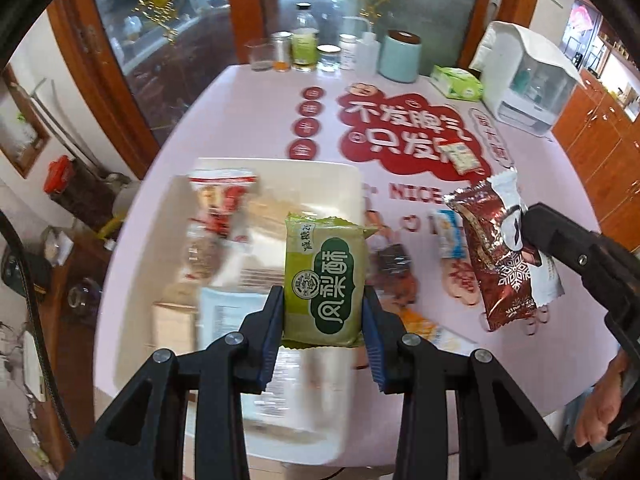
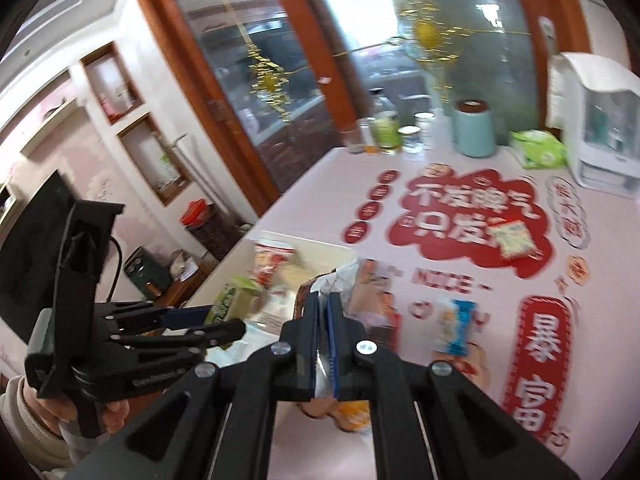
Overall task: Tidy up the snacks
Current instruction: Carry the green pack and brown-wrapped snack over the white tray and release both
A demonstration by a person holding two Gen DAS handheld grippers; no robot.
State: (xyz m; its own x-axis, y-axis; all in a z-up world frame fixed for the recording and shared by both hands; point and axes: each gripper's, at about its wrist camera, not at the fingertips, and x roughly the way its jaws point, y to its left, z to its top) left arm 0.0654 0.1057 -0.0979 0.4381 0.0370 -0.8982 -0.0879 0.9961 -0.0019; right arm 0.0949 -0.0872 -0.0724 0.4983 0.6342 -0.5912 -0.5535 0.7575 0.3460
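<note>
snacks fill both grippers above the pink table [image 1: 256, 92]: the left gripper [image 1: 324, 320] clamps a green pastry packet [image 1: 325, 280] upright between its blue pads, over a white tray [image 1: 320, 172] that already holds several blurred wrapped snacks. to its right, the right gripper [image 2: 322, 320] is closed tight on the end of a dark red snowflake wrapper [image 1: 496, 256], held up off the table. loose on the tabletop lie a blue-and-white packet [image 2: 456, 324] nearby and a pale speckled packet [image 1: 464, 157] farther off on the red lettering. at the far edge stand bottles and jars, a teal canister [image 1: 400, 56], a green tissue pack [image 1: 458, 82] and a white appliance [image 1: 528, 80].
</note>
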